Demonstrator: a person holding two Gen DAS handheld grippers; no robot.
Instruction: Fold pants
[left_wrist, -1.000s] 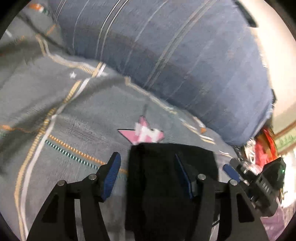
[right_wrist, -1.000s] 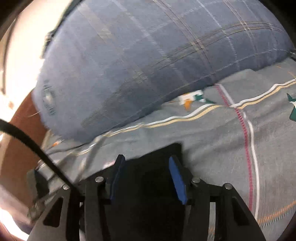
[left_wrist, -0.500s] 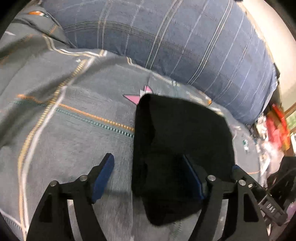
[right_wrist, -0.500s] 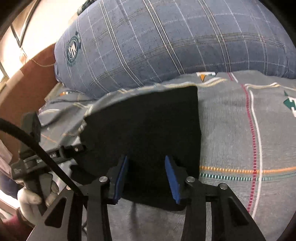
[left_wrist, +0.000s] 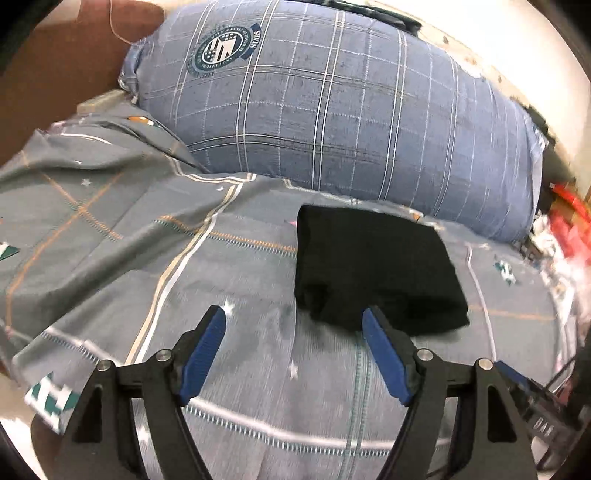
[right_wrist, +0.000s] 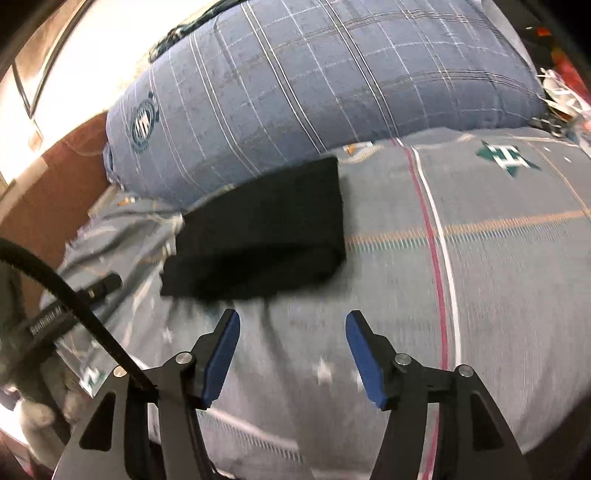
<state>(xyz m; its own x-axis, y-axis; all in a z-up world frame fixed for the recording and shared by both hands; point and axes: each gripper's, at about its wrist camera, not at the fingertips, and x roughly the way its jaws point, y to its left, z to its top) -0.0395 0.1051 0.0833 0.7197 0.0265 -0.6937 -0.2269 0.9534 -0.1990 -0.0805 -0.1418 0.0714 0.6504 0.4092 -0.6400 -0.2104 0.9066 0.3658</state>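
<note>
The black pants (left_wrist: 373, 269) lie folded into a compact rectangle on the bed's grey patterned sheet (left_wrist: 147, 258), just in front of the big blue plaid pillow (left_wrist: 332, 110) that runs along the head of the bed. The folded bundle's far edge sits close to the pillow; whether the two touch cannot be told.

In the left wrist view, the left gripper (left_wrist: 293, 325) hangs over the sheet on the side of the pants away from the pillow. Its jaws are spread wide and opening, with only sheet between them; the blue pad of one finger overlaps the near edge of the pants in the picture, but nothing is pinched.

In the right wrist view, the right gripper (right_wrist: 291, 328) is also on the side of the pants (right_wrist: 266, 225) away from the pillow (right_wrist: 314, 74), clear of the cloth. Its jaws are spread and opening, with bare sheet (right_wrist: 480, 277) between them.

At the left edge of that view, the other gripper's black body shows beside the pants, with a gloved hand (right_wrist: 33, 413) below it, blurred.
</note>
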